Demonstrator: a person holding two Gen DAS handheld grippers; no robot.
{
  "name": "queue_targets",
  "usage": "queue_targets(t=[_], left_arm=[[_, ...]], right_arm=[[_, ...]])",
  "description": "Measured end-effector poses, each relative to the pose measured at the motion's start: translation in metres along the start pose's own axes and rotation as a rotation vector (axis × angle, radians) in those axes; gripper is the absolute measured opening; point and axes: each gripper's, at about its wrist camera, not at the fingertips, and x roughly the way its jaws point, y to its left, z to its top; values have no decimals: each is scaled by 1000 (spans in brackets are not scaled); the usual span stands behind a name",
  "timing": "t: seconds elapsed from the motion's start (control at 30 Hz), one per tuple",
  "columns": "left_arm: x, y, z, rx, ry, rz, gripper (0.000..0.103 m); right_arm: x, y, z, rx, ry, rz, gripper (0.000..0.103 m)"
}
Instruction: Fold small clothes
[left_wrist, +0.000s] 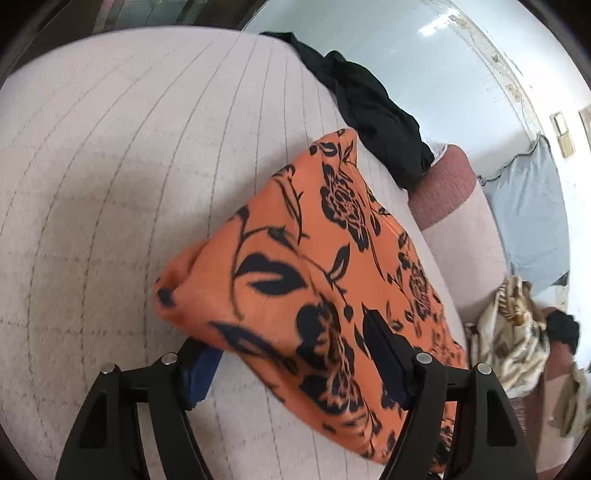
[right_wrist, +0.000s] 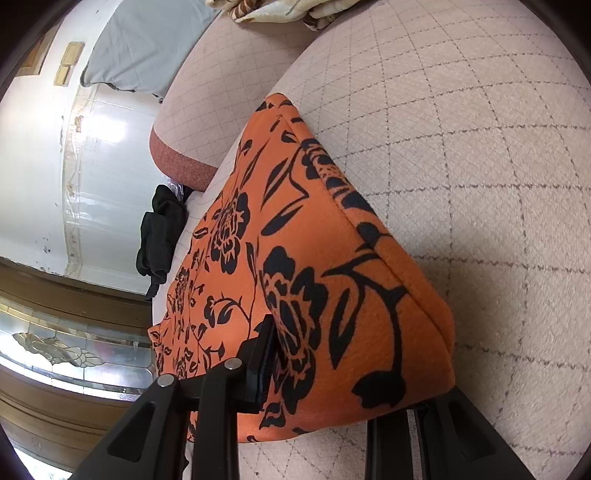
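Orange floral garment (left_wrist: 295, 266) — folded, lifted.

Left hand-held gripper (left_wrist: 295, 354): the orange floral garment (left_wrist: 295, 258) drapes over the gap between the fingers, so whether they clamp it cannot be determined. The garment's near edge runs out of frame below the gripper. The patterned cream cloth (left_wrist: 513, 339), to the gripper's right, is cut by the lens rim.

Right hand-held gripper (right_wrist: 354, 369): the garment (right_wrist: 332, 277) covers the right finger's tip entirely; the grip state is not readable. Ahead and left, the black garment (right_wrist: 160, 236) is partly hidden behind the orange fabric.
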Motion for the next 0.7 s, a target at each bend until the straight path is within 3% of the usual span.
queue_targets(t=[0.13,0.17,0.2,0.23,0.3,0.43,0.53,0.7], left_arm=[[8,-10,1,35,-45,27,78],[9,-11,1,46,-54,36,71],[9,-11,0,55,-61,61,46],[10,-10,0,56,-54,65,38],[10,-4,2,14,-19,-3,28],[-6,-8,3,41,-45,-38,22],[-24,-17,-1,88,-72,-48,22],[-52,-5,-8,71,-64,-70,22]], right_arm=[[1,2,-1,-6,-2,-2,30],[2,2,-1,-8,-2,-3,30],[2,3,-2,-13,-3,-4,30],[1,4,-2,-23,-5,-9,30],[0,9,-3,-49,-18,-25,28],[-8,28,-8,-160,-79,-64,19],[-21,41,-13,-229,-139,-72,17],[-47,55,-26,-313,-208,-82,15]])
